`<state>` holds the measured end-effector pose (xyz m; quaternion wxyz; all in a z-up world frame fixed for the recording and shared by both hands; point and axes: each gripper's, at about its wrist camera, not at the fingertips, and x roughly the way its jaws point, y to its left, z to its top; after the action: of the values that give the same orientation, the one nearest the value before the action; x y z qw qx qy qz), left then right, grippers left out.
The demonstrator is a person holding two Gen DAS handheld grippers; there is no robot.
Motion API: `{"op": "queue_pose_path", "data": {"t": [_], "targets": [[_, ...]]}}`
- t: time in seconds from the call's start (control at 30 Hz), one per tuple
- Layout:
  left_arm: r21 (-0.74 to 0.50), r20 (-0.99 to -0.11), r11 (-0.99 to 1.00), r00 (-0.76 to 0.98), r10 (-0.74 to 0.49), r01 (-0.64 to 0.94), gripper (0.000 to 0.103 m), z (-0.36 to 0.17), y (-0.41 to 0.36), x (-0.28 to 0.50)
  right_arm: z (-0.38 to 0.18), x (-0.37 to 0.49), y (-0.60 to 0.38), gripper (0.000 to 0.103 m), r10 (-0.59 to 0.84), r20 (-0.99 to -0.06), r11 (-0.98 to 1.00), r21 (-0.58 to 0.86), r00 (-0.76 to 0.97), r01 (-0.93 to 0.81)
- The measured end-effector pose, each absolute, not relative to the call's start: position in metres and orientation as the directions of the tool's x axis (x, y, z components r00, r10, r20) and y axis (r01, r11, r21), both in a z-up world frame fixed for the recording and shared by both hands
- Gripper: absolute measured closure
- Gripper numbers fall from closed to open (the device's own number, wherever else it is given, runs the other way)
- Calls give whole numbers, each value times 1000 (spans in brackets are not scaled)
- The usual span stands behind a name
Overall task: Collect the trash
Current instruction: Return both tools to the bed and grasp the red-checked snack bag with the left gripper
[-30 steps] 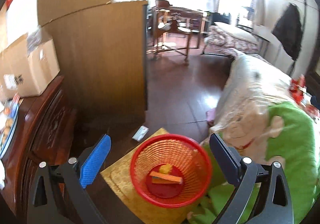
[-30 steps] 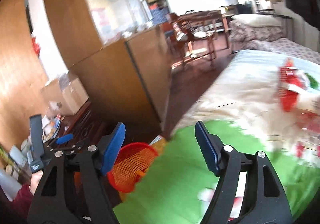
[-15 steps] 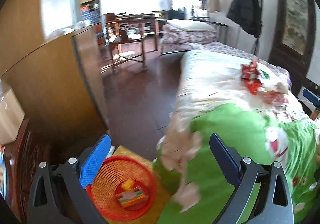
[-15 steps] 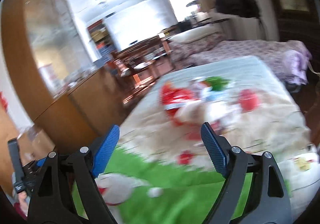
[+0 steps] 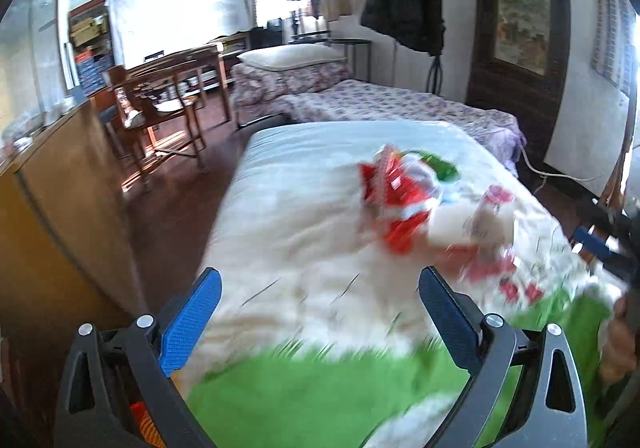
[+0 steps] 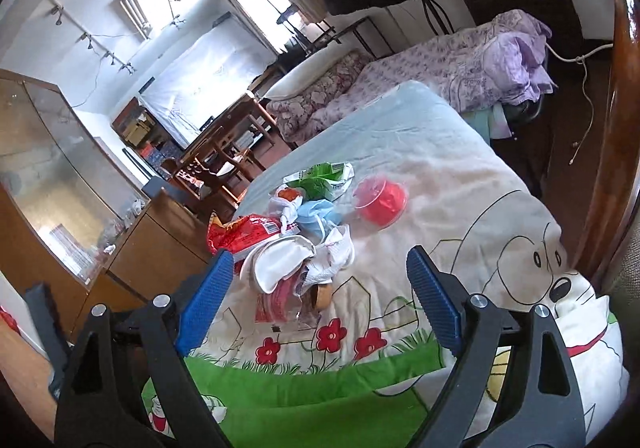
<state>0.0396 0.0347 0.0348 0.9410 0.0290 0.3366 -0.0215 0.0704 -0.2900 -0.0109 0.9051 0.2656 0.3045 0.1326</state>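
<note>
Presently, one view after the other:

Left wrist view, left gripper [image 5: 316, 306]: its fingers stand wide apart with nothing between them; only the bed cover shows in the gap.
Left wrist view, trash: a blurred heap of red, white and green wrappers [image 5: 404, 188] lies on the bed [image 5: 288, 208], well ahead of the fingers and a little to the right in the picture.
Left wrist view, red basket: only a sliver of orange-red [image 5: 142, 418] shows low at the left edge, behind the gripper's frame; whether it is the basket cannot be told, nor what is in it.
Left wrist view, other gripper: blue and black parts at the far right edge, near the heap; too blurred to read.

Right wrist view, right gripper [image 6: 320, 280]: its fingers are opening and already wide, nothing pressed between them.
Right wrist view, trash: sharp here; a red snack bag [image 6: 244, 234], a crushed white paper cup [image 6: 280, 262], a blue face mask [image 6: 316, 218], a green-and-white wrapper [image 6: 320, 180] and a red plastic lid [image 6: 380, 200], all on the bed. The cup and bag lie just ahead of the left finger; the lid sits apart, further back.

Progress, judged: the whole heap on the bed is uncollected and neither gripper holds anything.
Left to do, judged: close on a piece, likely the cup or bag, and carry each to the bin.
</note>
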Motion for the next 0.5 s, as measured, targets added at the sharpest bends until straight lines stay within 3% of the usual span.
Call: {"op": "queue_pose_path", "data": {"t": [0.5], "targets": [[-149, -655, 985, 737, -168, 91, 6, 11, -5, 161, -19, 67, -286, 17, 439, -498, 819, 564, 747, -106]]}}
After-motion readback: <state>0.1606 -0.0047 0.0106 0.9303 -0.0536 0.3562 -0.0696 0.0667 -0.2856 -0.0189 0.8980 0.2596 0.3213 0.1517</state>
